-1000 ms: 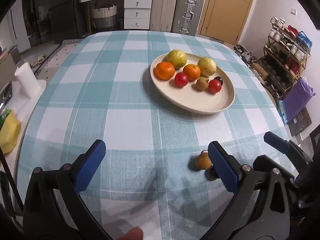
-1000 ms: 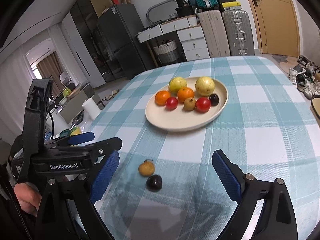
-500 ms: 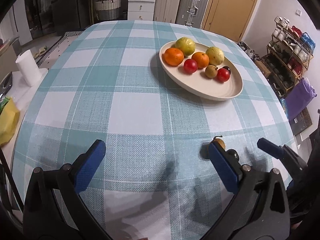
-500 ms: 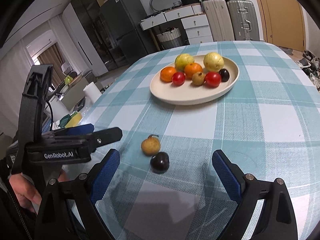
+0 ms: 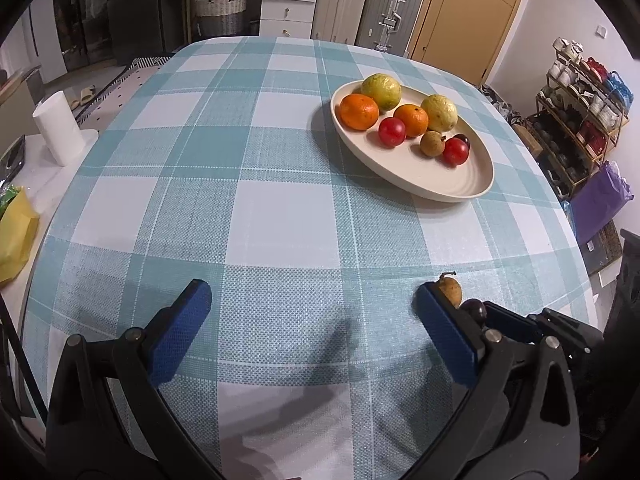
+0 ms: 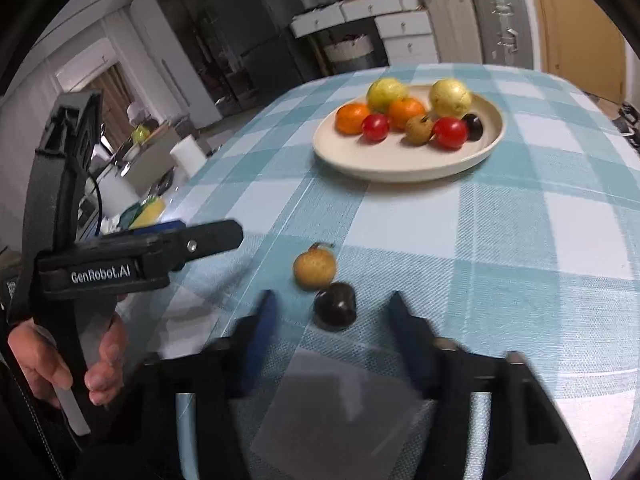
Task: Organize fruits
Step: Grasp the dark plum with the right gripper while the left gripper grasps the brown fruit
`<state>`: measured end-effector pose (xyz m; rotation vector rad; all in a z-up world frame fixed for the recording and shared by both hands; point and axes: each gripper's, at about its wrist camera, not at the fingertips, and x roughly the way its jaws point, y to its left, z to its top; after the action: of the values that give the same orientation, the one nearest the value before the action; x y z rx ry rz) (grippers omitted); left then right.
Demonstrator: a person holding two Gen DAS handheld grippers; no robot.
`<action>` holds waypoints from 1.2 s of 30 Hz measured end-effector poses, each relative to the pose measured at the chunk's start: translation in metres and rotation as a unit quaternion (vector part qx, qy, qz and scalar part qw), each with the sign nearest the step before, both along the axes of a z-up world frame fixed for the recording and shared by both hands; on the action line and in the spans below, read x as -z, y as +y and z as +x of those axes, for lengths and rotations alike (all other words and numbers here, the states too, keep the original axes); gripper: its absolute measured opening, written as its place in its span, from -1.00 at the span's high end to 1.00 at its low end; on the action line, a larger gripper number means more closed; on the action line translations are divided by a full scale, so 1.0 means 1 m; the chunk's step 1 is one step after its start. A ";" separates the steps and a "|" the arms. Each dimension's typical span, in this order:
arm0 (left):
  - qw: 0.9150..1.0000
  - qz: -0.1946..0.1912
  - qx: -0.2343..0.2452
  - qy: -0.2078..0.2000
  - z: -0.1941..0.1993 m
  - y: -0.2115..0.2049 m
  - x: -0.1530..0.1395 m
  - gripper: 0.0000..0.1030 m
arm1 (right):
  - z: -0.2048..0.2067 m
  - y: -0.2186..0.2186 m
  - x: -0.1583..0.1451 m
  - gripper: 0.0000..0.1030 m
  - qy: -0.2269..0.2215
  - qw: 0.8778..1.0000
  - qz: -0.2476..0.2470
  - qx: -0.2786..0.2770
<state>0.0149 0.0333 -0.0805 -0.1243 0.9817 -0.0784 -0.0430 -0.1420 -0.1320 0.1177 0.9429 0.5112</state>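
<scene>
Checked teal-and-white tablecloth (image 5: 280, 208) covered the table. A cream plate (image 6: 400, 160) sat toward the far right side, holding two yellow-green fruits, two oranges (image 6: 352, 118), two red fruits, one small brown fruit and one dark plum at the right end of the row.

Two fruits were off the plate, on the cloth near the front edge: a small brown pear-like fruit (image 6: 315, 267) with a stem, and a dark plum (image 6: 335, 309) touching or just beside it, nearer the camera.

Right gripper (image 6: 332, 312) was low over the cloth, blue pads blurred, jaws closing with the dark plum between them. Gaps showed on both sides of the plum, so the pads were not pressing on it. The brown fruit lay just beyond the fingertips, outside the jaws.

Left gripper (image 5: 312, 300) hung over bare cloth, jaws wide apart, nothing between them. Its right finger (image 5: 440, 320) partly hid the two loose fruits in the left wrist view. In the right wrist view a hand (image 6: 72, 364) gripped the left tool's handle at the left edge.

A white paper roll (image 5: 56, 128) and something yellow (image 5: 16, 232) sat on a side surface left of the table.
</scene>
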 end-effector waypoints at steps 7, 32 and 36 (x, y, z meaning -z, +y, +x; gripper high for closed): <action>1.000 0.000 0.003 0.003 0.000 0.000 0.002 -0.97 | -0.001 -0.001 0.001 0.55 -0.007 1.000 -0.003 0.004; 0.995 -0.014 0.089 0.035 0.013 -0.054 0.010 -0.97 | -0.003 -0.060 -0.016 0.55 -0.022 0.997 0.048 0.064; 0.993 -0.012 0.107 0.039 0.017 -0.066 0.012 -0.87 | -0.002 -0.067 -0.020 0.55 -0.028 0.996 0.046 0.071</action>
<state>0.0323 -0.0324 -0.0925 -0.0435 1.0707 -0.2827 -0.0446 -0.2094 -0.1115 0.2501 0.8491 0.4253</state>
